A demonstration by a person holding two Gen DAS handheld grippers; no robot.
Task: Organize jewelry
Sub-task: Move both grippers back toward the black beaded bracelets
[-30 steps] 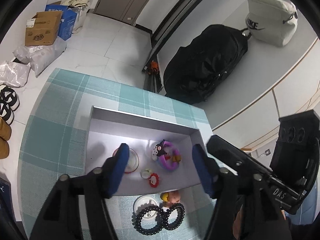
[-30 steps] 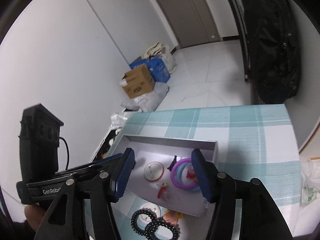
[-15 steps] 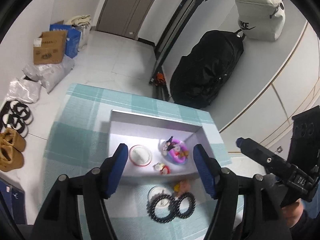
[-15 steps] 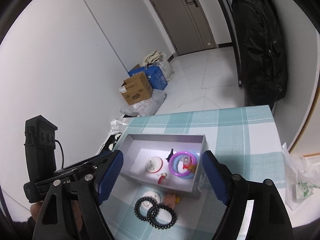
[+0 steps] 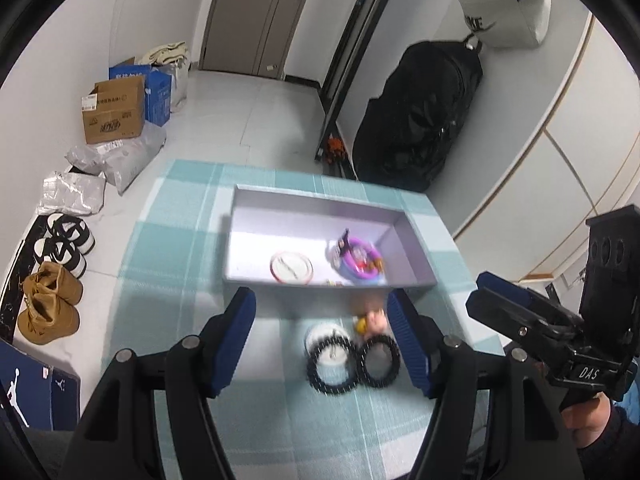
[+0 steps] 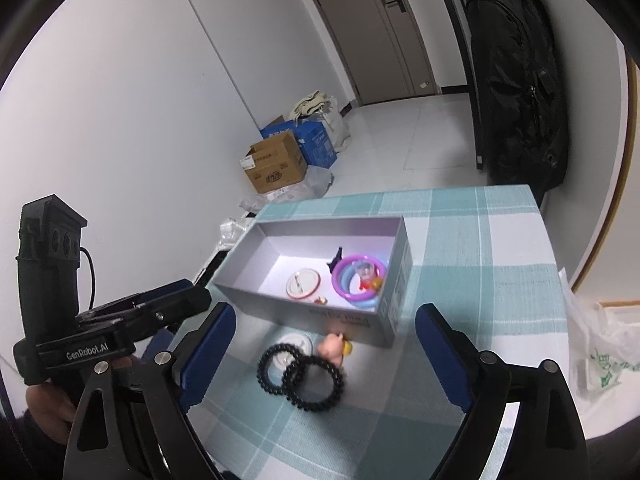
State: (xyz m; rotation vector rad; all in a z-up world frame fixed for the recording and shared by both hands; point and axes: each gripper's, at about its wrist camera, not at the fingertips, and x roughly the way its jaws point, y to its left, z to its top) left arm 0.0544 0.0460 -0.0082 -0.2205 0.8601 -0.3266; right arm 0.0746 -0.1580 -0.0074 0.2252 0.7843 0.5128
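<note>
Between my right gripper's [image 6: 320, 352] opening, empty jaws lie two black hair ties [image 6: 300, 376] on the table [image 6: 472, 264]; my left gripper's [image 5: 322, 340] jaws stand apart, empty.

My left wrist camera looks steeply down from near above the checked table [image 5: 172, 280]; its picture is somewhat blurred. My right one faces it slantwise. Both share the grey box [image 5: 316, 284] [image 6: 280, 300], hair rings [image 5: 352, 364] [image 6: 304, 376] and doorway.

Your bench [image 6: 500, 280] wears a teal-and-white check — on it a lilac-grey box [image 6: 304, 312], two black coil hair ties [image 6: 304, 376], purple and blue rings [image 6: 358, 282]; your tongs carry blue pads [image 6: 208, 352].
</note>
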